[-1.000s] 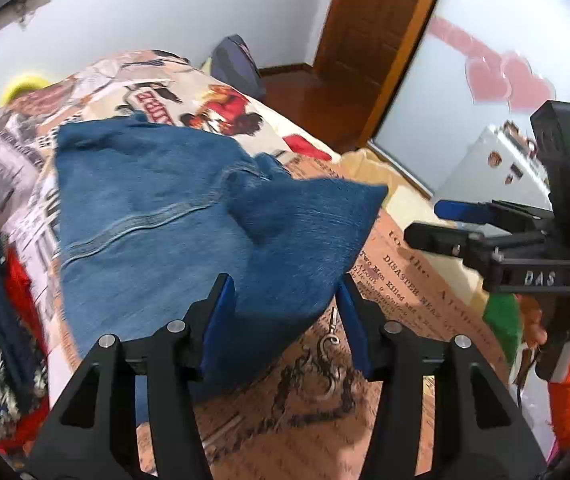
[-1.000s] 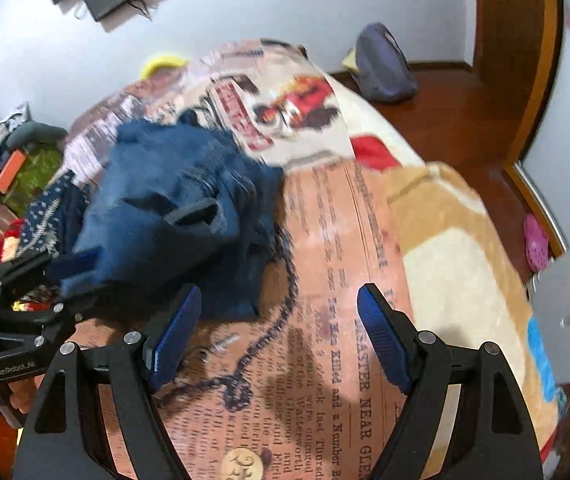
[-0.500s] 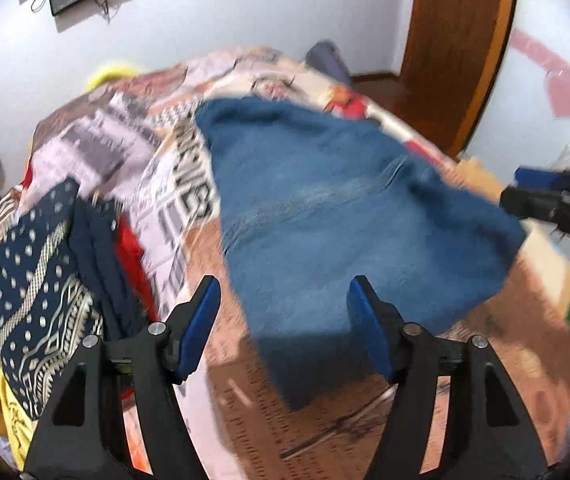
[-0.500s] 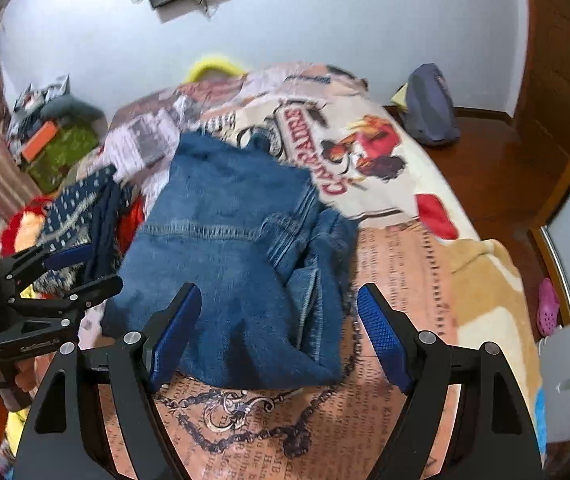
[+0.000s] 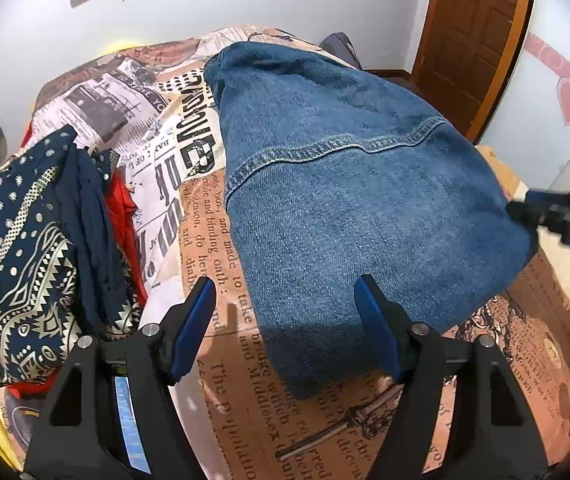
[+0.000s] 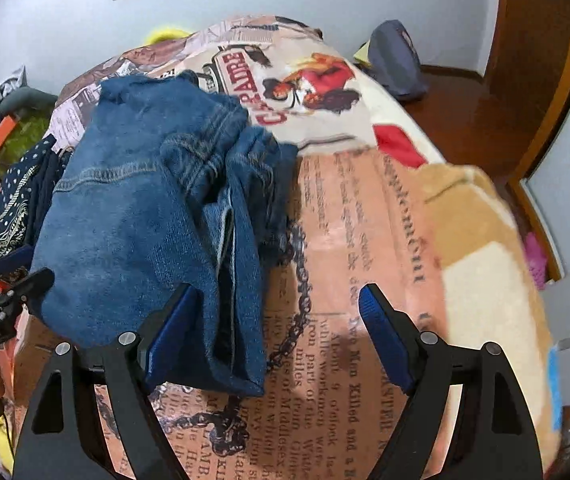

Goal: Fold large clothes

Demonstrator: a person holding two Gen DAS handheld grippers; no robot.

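A folded pair of blue jeans (image 5: 349,184) lies on the printed bedspread (image 5: 205,248). In the right wrist view the jeans (image 6: 137,208) show stacked layers and a folded edge toward me. My left gripper (image 5: 287,320) is open and empty, its jaws either side of the near left corner of the jeans, just above it. My right gripper (image 6: 275,328) is open and empty over the jeans' near right edge. Each gripper shows at the edge of the other's view: the right one (image 5: 557,216), the left one (image 6: 1,276).
A pile of navy patterned cloth (image 5: 25,248) and red fabric (image 5: 123,216) lies left of the jeans. A dark bag (image 6: 397,60) sits on the wooden floor beyond the bed. A wooden door (image 5: 473,40) stands at the right.
The jeans were released and lie folded on the bed. Both grippers pulled back toward me and swung left, staying open.
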